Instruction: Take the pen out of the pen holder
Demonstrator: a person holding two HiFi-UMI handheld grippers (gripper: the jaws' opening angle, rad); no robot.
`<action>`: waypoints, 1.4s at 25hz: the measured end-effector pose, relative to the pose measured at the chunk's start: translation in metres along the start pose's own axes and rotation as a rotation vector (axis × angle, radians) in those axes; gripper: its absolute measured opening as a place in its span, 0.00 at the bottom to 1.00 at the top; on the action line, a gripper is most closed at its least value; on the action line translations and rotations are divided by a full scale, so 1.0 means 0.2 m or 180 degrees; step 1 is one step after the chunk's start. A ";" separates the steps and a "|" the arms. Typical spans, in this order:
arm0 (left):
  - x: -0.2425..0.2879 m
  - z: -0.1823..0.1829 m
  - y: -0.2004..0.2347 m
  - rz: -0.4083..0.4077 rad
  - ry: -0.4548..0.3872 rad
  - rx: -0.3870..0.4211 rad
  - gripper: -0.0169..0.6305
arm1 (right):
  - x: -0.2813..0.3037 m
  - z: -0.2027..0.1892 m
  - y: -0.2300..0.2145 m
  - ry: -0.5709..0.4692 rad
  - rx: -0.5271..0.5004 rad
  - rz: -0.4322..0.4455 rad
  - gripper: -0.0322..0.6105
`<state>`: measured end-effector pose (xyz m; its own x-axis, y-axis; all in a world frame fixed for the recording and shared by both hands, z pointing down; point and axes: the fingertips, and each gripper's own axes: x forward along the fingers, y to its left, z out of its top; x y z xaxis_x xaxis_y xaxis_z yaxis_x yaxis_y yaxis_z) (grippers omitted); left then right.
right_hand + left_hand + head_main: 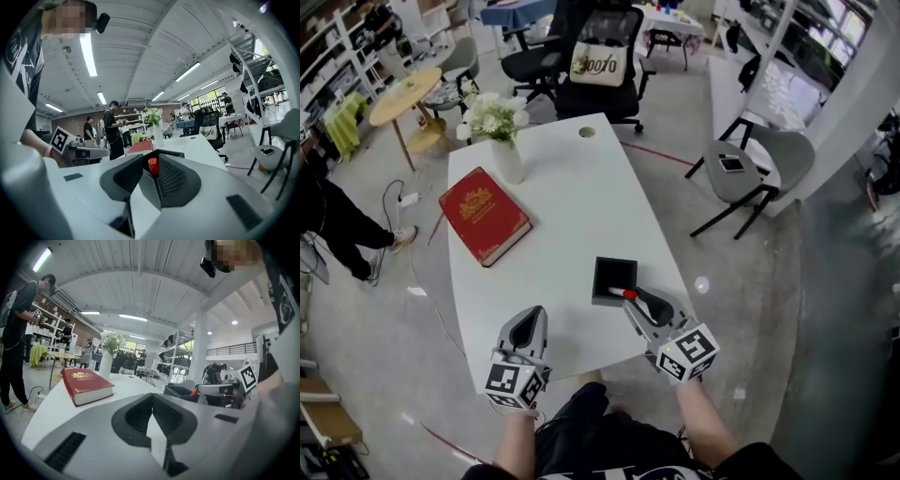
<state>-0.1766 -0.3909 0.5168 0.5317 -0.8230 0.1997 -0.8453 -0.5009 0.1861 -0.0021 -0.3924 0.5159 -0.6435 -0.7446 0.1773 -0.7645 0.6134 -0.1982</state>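
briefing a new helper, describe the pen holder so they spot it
On the white table, look near the right front edge. The pen holder is the only black square box, holding a red-tipped pen, unlike the red book and white vase.

red-tipped pen (629, 294), in black pen holder (597, 281)

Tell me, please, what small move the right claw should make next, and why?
Probably close the right claw on the red-tipped pen: the tip stands between its open pads, sticking out of the black pen holder, not yet pinched, so lifting now would likely leave it behind.
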 end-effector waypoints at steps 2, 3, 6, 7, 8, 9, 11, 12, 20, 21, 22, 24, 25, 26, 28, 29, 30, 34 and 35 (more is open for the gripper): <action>0.02 0.00 0.03 -0.0006 0.0008 -0.0009 0.03 | 0.02 -0.01 0.00 -0.0013 -0.0002 -0.0012 0.19; 0.03 0.00 0.04 -0.0010 0.0011 -0.0012 0.03 | 0.03 -0.02 0.00 -0.0028 0.0009 -0.0021 0.18; 0.06 0.00 0.08 -0.0035 0.0014 -0.0018 0.03 | 0.07 -0.01 0.00 -0.0061 0.0018 -0.0029 0.16; 0.07 0.01 0.08 -0.0047 0.0012 -0.0018 0.03 | 0.08 -0.01 0.00 -0.0058 0.0000 -0.0034 0.16; 0.08 0.01 0.09 -0.0058 0.0009 -0.0017 0.03 | 0.09 -0.01 0.00 -0.0047 -0.0034 -0.0039 0.16; 0.09 0.01 0.10 -0.0068 0.0006 -0.0016 0.03 | 0.10 -0.01 0.00 -0.0029 -0.0080 -0.0046 0.16; 0.10 0.02 0.12 -0.0083 0.0002 -0.0019 0.03 | 0.12 0.00 0.00 0.0010 -0.0151 -0.0072 0.16; 0.11 0.02 0.13 -0.0090 0.0001 -0.0024 0.03 | 0.12 0.00 0.00 0.0016 -0.0157 -0.0086 0.17; 0.13 0.03 0.14 -0.0130 -0.0028 -0.0039 0.03 | 0.10 0.08 -0.03 -0.0056 -0.0213 -0.0184 0.16; 0.12 0.03 0.14 -0.0124 -0.0037 -0.0041 0.03 | 0.10 0.09 -0.03 -0.0072 -0.0217 -0.0181 0.16; 0.11 0.03 0.14 -0.0111 -0.0048 -0.0043 0.03 | 0.10 0.11 -0.03 -0.0088 -0.0214 -0.0176 0.16; 0.09 0.05 0.14 -0.0074 -0.0072 -0.0027 0.03 | 0.09 0.14 -0.02 -0.0113 -0.0212 -0.0161 0.16; 0.08 0.06 0.14 -0.0054 -0.0085 -0.0011 0.03 | 0.09 0.16 -0.02 -0.0122 -0.0222 -0.0151 0.16; 0.07 0.07 0.14 -0.0034 -0.0102 0.0004 0.03 | 0.08 0.17 -0.02 -0.0134 -0.0240 -0.0140 0.16; 0.05 0.09 0.12 0.0003 -0.0140 0.0030 0.03 | 0.07 0.22 -0.01 -0.0174 -0.0283 -0.0107 0.16; 0.04 0.10 0.11 0.0022 -0.0156 0.0040 0.03 | 0.06 0.24 0.00 -0.0200 -0.0303 -0.0085 0.16; 0.02 0.11 0.09 0.0041 -0.0169 0.0047 0.03 | 0.04 0.26 0.00 -0.0220 -0.0321 -0.0061 0.16; -0.05 0.14 0.02 0.0101 -0.0221 0.0065 0.03 | -0.03 0.33 0.05 -0.0264 -0.0363 0.0010 0.16; -0.07 0.15 0.00 0.0119 -0.0240 0.0071 0.03 | -0.05 0.35 0.05 -0.0281 -0.0372 0.0018 0.16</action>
<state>-0.1863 -0.3872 0.4857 0.4949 -0.8587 0.1330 -0.8659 -0.4746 0.1581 -0.0008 -0.3965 0.4450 -0.6458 -0.7582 0.0899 -0.7635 0.6403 -0.0844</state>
